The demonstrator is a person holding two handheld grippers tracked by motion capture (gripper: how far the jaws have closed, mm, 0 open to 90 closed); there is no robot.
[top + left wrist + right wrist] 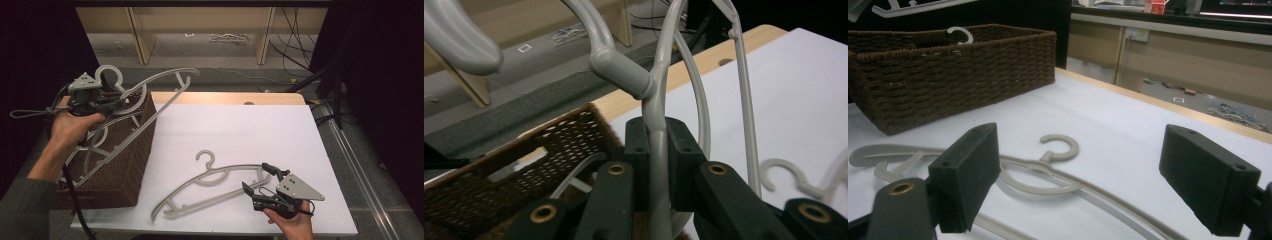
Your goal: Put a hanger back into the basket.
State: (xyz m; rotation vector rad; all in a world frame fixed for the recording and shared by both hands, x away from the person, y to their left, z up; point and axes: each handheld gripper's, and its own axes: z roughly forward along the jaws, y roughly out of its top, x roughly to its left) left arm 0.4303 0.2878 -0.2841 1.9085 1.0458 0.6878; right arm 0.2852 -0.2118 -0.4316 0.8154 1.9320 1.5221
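My left gripper (119, 103) is shut on a grey plastic hanger (165, 80), lifted above the brown wicker basket (127, 165) at the table's left. In the left gripper view the hanger's neck (655, 145) runs up between the closed jaws. Another grey hanger (97, 145) leans inside the basket. A third grey hanger (210, 182) lies flat on the white table cover, hook pointing away from me. My right gripper (256, 179) is open just right of that hanger's end; in the right gripper view the hanger (1058, 150) lies between and beyond the spread jaws.
The white cover (250, 130) spreads over the table's middle and right; a wooden edge (225, 97) shows at the back. Behind the table are wooden shelf legs (140, 35) and cables (295, 45) on the floor. A metal rail (350, 150) runs along the right.
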